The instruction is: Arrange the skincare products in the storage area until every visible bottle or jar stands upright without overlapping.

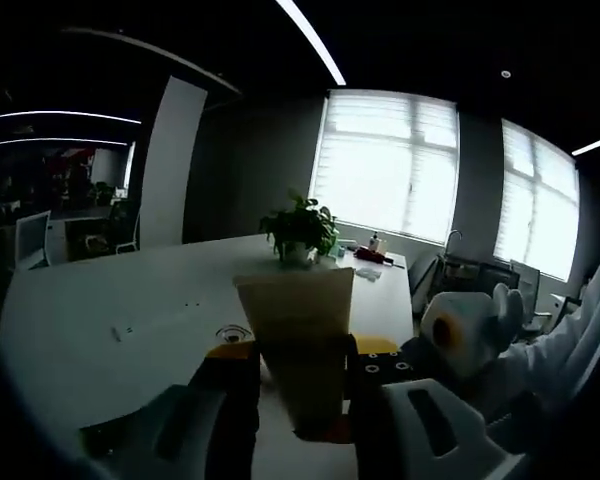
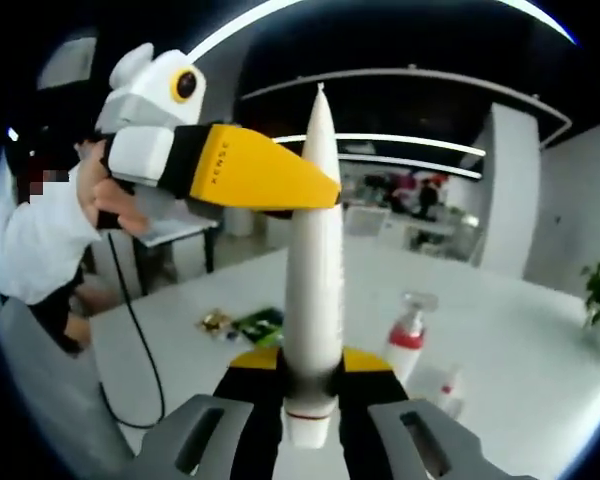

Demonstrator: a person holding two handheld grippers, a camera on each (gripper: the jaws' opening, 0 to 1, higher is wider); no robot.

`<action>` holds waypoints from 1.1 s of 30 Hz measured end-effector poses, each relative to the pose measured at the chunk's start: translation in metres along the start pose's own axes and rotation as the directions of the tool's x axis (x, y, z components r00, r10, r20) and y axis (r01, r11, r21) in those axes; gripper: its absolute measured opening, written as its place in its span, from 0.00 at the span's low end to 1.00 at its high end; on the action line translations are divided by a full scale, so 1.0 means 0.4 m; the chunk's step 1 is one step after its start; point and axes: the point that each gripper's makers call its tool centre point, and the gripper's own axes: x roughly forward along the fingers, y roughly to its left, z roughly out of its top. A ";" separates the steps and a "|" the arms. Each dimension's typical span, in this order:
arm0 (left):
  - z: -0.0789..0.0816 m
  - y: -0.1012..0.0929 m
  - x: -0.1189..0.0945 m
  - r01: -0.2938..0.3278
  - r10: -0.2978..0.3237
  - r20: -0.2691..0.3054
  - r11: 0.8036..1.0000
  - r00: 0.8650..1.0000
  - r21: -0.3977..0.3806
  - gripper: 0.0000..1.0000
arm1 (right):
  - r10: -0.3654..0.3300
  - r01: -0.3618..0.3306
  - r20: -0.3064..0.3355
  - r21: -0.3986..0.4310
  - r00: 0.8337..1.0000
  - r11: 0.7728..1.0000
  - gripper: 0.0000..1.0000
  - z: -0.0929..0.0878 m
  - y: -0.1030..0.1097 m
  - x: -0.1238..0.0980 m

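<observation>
both grippers clenched on one tall white squeeze tube (image 2: 315, 290), held in air above the white counter (image 2: 500, 340): right gripper (image 2: 310, 400) near the cap, left gripper (image 2: 280, 180) near the crimp. light, soft, slippery; best held low.

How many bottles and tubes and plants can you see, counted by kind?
Tubes: 1, the white tube held by both grippers
Pump bottles: 1, the pump bottle with a red band
Small bottles: 1, the small bottle beside it
Potted plants: 1, the potted plant
Total: 4
</observation>
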 end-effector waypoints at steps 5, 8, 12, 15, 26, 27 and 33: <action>-0.001 -0.015 -0.004 0.087 -0.087 -0.008 0.996 0.996 -0.009 0.30 | 0.058 -0.058 0.010 0.084 0.998 0.995 0.13 -0.002 0.010 -0.006; 0.009 -0.017 -0.014 0.148 -0.148 -0.007 0.988 0.989 -0.036 0.30 | 0.125 -0.128 0.032 0.123 0.992 0.984 0.13 0.006 0.032 -0.011; 0.020 0.000 -0.027 0.191 -0.191 0.000 0.981 0.982 -0.024 0.19 | 0.192 -0.202 0.071 0.180 0.979 0.963 0.13 0.019 0.039 -0.022; 0.036 0.011 -0.039 0.246 -0.244 0.027 0.966 0.969 -0.080 0.07 | 0.230 -0.244 0.092 0.192 0.969 0.951 0.13 0.025 0.043 -0.030; 0.028 0.027 -0.046 0.370 -0.279 -0.365 0.906 0.888 0.207 0.16 | 0.303 -0.308 0.056 0.148 0.951 0.940 0.13 0.010 0.085 -0.024; 0.030 0.023 -0.049 0.398 -0.284 -0.404 0.887 0.870 0.233 0.16 | 0.303 -0.308 0.056 0.146 0.951 0.940 0.13 0.010 0.085 -0.024; 0.036 -0.011 -0.047 0.576 -0.315 -0.626 0.772 0.714 0.269 0.22 | 0.339 -0.346 0.066 0.134 0.938 0.929 0.13 0.016 0.110 -0.030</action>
